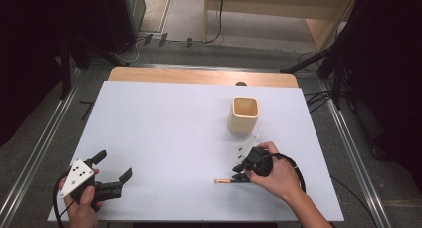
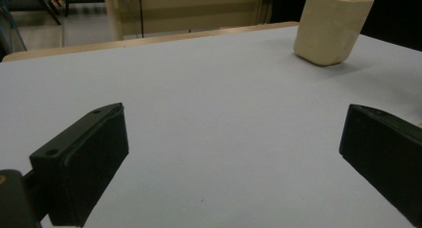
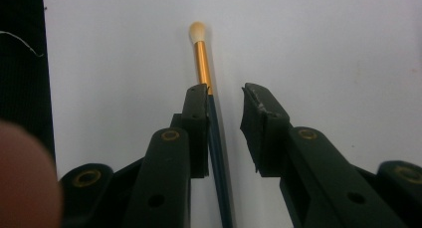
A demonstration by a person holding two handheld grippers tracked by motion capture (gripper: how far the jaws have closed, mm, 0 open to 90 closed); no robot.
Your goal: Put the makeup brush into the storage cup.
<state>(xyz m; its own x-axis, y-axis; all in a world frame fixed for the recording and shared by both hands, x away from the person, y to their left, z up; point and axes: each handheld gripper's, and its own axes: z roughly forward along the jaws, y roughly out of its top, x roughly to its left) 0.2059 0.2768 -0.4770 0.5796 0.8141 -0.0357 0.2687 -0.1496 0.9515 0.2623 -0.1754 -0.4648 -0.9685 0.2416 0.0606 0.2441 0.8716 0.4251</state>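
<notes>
A thin paintbrush (image 1: 222, 180) with a pale tip, gold ferrule and dark handle lies flat on the white table (image 1: 164, 123) near the front edge. My right gripper (image 1: 240, 176) stands over its handle. In the right gripper view the paintbrush (image 3: 203, 63) runs between the jaws of the open right gripper (image 3: 226, 98), close against the left one, with a gap to the other. My left gripper (image 1: 115, 164) is held at the front left, open, nothing between its jaws (image 2: 231, 128).
A cream square cup (image 1: 244, 115) stands upright at the right middle of the table, just beyond my right hand; the cup (image 2: 332, 28) is far ahead in the left gripper view. A wooden strip borders the table's far edge.
</notes>
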